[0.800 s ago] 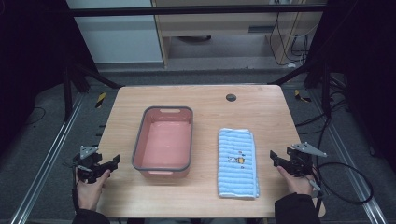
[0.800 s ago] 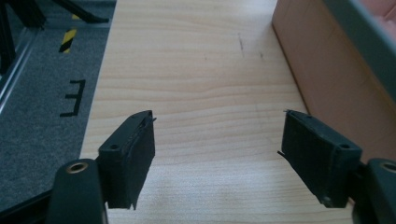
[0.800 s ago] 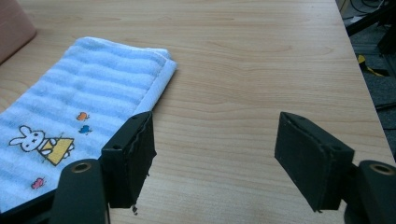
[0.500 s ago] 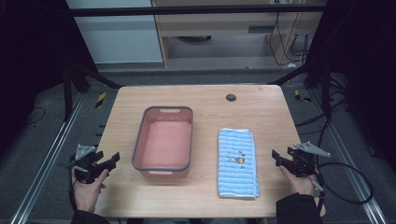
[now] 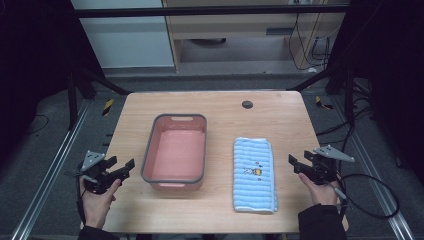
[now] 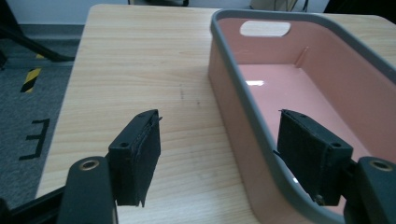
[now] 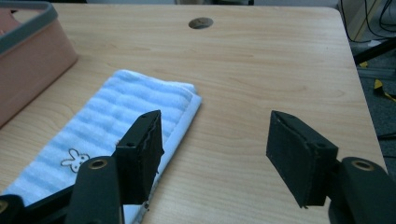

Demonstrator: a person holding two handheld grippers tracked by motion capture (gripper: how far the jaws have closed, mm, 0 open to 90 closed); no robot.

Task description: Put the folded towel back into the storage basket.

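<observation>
Both grippers gape empty, angled inward, likely readying a reach. The left gripper (image 5: pixel 126 167) sits at the tub's (image 5: pixel 174 179) eight o'clock; the right gripper (image 5: pixel 294 162) sits at three o'clock of the folded towel (image 5: pixel 254 175), beside the tub.

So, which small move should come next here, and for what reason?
Probably the right gripper should move in toward the folded blue striped towel and lower to its near edge. Both grippers are open and hold nothing, the towel lies flat beside the pink bin, and the bin is empty. The left gripper waits by the bin.
</observation>
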